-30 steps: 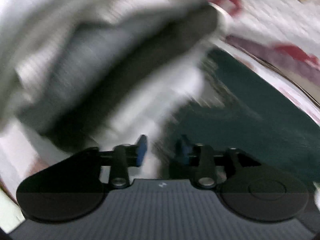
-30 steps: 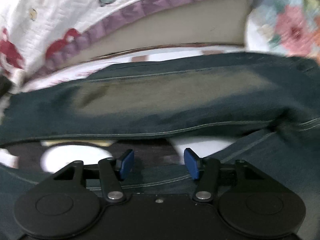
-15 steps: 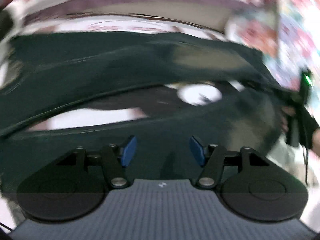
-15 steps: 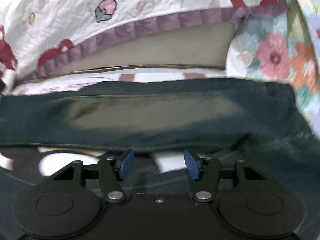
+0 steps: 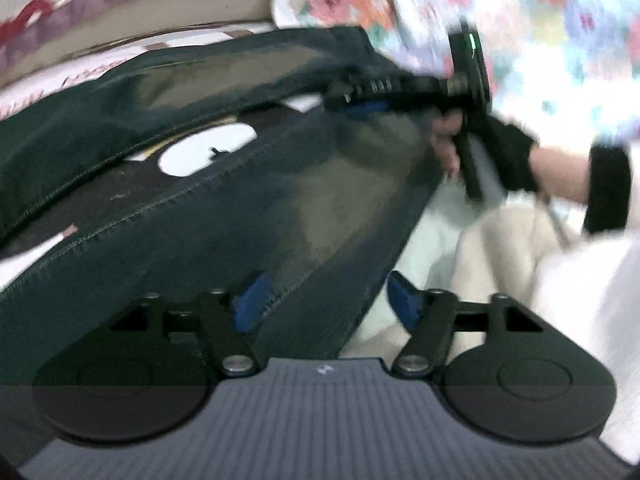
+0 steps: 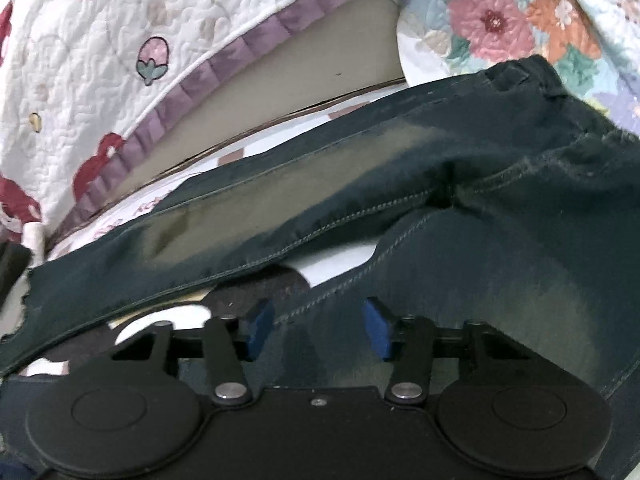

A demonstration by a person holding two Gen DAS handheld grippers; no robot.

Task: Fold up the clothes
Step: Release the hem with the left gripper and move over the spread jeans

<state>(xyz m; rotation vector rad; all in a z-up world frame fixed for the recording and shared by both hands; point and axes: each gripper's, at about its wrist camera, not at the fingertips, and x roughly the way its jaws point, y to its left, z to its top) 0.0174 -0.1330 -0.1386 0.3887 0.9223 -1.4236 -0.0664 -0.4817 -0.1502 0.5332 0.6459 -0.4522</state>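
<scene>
Two hand-held grippers hover over one pair of jeans (image 6: 460, 184), both with fingers spread wide and holding nothing: the left hand-held gripper (image 5: 324, 300) above the near leg's outer edge, the right hand-held gripper (image 6: 316, 324) above the near leg by its inner seam. A pinch here could, I judge, catch only the top layer, so the leg would twist when lifted. The jeans are dark, faded along the thighs, and lie flat on the bed (image 6: 280, 128), legs spread apart ahead of the fingers, with the waistband far right.
</scene>
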